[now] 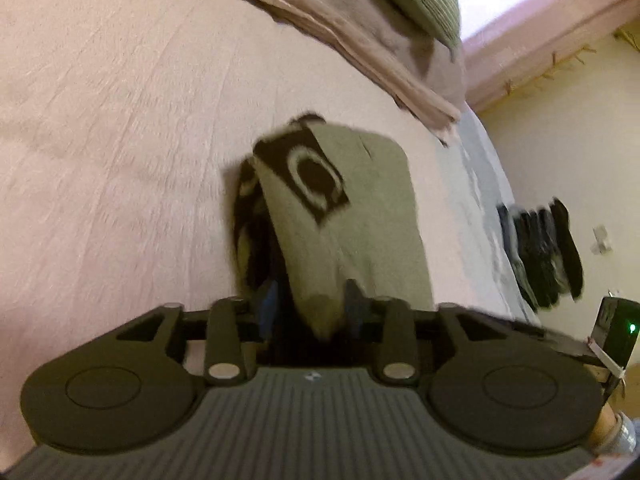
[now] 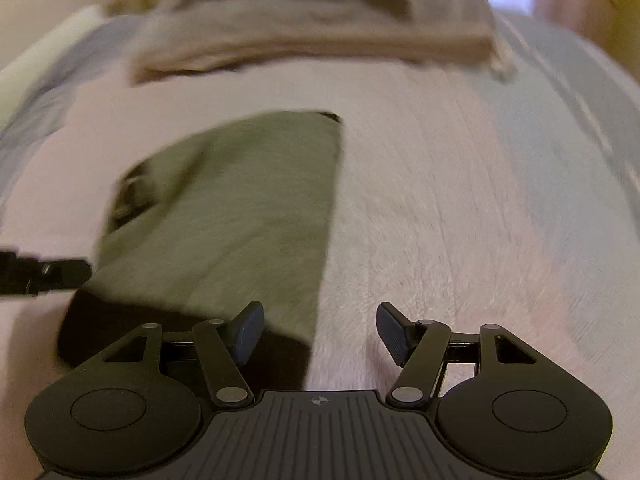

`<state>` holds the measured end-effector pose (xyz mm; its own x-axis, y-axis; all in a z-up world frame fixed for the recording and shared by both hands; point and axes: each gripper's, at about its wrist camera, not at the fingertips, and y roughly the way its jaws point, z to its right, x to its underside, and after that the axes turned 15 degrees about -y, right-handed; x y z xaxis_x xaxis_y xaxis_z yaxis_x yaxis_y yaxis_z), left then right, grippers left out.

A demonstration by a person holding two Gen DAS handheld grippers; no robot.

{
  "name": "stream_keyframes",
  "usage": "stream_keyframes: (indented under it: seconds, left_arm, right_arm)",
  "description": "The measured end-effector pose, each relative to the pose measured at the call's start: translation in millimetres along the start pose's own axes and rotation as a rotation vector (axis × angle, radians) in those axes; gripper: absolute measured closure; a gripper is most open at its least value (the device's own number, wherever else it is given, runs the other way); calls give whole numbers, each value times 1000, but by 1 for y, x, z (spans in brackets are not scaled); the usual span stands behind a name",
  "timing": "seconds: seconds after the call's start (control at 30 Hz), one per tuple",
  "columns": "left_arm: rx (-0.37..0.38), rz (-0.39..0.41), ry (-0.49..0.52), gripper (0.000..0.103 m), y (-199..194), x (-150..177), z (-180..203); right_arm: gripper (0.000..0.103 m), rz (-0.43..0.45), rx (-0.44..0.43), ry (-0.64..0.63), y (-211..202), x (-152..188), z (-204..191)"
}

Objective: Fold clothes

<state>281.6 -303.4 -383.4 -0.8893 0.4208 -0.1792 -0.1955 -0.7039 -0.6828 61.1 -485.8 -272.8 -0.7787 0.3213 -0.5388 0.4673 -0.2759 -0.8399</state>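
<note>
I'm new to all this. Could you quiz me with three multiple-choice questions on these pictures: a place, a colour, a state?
1. Where does the grey-green garment lie?
A on the pink sheet
B on the floor
C in a basket
2. What colour is its patch?
A red
B black
C yellow
3. How is the right gripper?
A shut on the garment
B shut on a pillow
C open, empty
Answers: 1 A, the sheet lies under it; 2 B, black around a pale ring; 3 C, fingers apart, nothing between.
</note>
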Motion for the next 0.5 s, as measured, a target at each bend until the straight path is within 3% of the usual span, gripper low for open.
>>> stream_keyframes:
  seconds: [0.17,0.3,0.33,0.37,0.43,0.5]
  left_arm:
    - [27,-67,-113,49,-22,35,-13]
    - [44,-79,-216,51,-5,51,-19]
    - [41,-74,-227,56,0,52,-20]
    - [36,-65,-239,61,5,52,-19]
    - [45,-44,-256,88,8,53,-20]
    - [53,-12,-217,94,4,56,-13]
  right_arm:
    - [42,39,-105,-266,-32,31,-41]
    - [43,13,-23,-468,-13,44,-69]
    - [48,18,-8,-501,-9,45,-73]
    - [61,18,-3,-537,-3,46,-74]
    - [85,33,-27,-612,0,48,-78]
    - [96,58,-29,-679,-3,53,-80]
